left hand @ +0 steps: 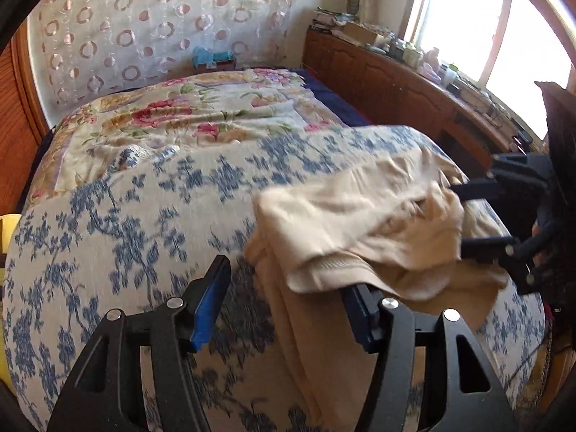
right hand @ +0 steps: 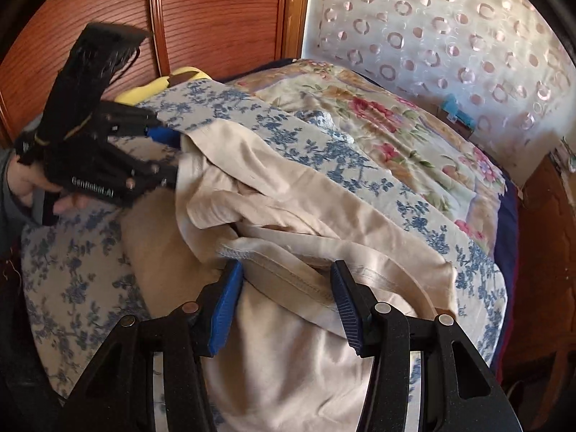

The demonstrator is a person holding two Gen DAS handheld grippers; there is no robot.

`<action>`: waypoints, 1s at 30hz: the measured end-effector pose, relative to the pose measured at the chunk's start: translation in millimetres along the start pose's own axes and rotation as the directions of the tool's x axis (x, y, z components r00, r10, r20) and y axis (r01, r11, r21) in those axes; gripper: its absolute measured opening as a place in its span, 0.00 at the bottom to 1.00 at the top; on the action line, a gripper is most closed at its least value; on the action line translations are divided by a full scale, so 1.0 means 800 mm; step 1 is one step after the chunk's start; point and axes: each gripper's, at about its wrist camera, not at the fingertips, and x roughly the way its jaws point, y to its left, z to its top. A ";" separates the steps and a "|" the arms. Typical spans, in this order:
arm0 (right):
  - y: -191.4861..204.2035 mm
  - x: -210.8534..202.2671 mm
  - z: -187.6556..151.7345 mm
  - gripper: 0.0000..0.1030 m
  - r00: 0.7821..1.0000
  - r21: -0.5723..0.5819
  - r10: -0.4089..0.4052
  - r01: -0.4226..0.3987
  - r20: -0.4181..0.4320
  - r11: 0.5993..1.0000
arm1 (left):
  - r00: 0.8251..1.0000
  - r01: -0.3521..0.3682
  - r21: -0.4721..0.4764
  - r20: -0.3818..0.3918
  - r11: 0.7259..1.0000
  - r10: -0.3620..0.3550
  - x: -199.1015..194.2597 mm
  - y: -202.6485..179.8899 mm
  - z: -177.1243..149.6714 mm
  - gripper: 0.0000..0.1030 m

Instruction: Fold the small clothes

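Both wrist cameras look steeply down, close over the bed [left hand: 144,198] (each catches the other's fingers).

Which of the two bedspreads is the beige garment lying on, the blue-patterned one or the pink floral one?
The blue-patterned bedspread, the near one with blue sprigs on cream. The beige garment lies on it; the pink floral bedspread lies farther back, towards the curtain, with no garment on it.

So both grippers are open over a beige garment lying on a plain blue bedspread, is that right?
Not quite. The bedspread is not plain blue: it is cream with a blue floral print, as the left wrist view shows. The rest holds: the left gripper and right gripper are open over the beige garment.
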 end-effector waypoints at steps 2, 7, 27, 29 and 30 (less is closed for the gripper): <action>-0.009 0.000 0.002 0.20 1.000 0.001 0.003 -0.003 -0.002 1.000 | 0.999 -0.030 -0.017 0.028 0.999 0.030 0.003 0.006 0.011 0.59; -0.035 0.001 0.019 0.04 0.998 0.061 -0.027 0.024 0.050 0.998 | 0.992 -0.102 -0.064 0.068 0.993 0.107 0.007 0.024 0.029 0.59; -0.088 -0.024 -0.021 0.51 0.991 0.328 -0.134 0.126 0.004 0.936 | 0.994 -0.075 -0.087 0.076 0.993 0.081 -0.006 0.036 0.023 0.59; -0.089 -0.016 -0.028 0.50 0.996 0.328 -0.086 0.092 -0.032 0.940 | 0.995 -0.061 -0.079 0.073 0.995 0.067 -0.006 0.030 0.022 0.60; -0.090 -0.008 -0.030 0.50 0.996 0.330 -0.069 0.082 -0.050 0.940 | 0.995 -0.059 -0.075 0.070 0.995 0.064 -0.005 0.027 0.022 0.59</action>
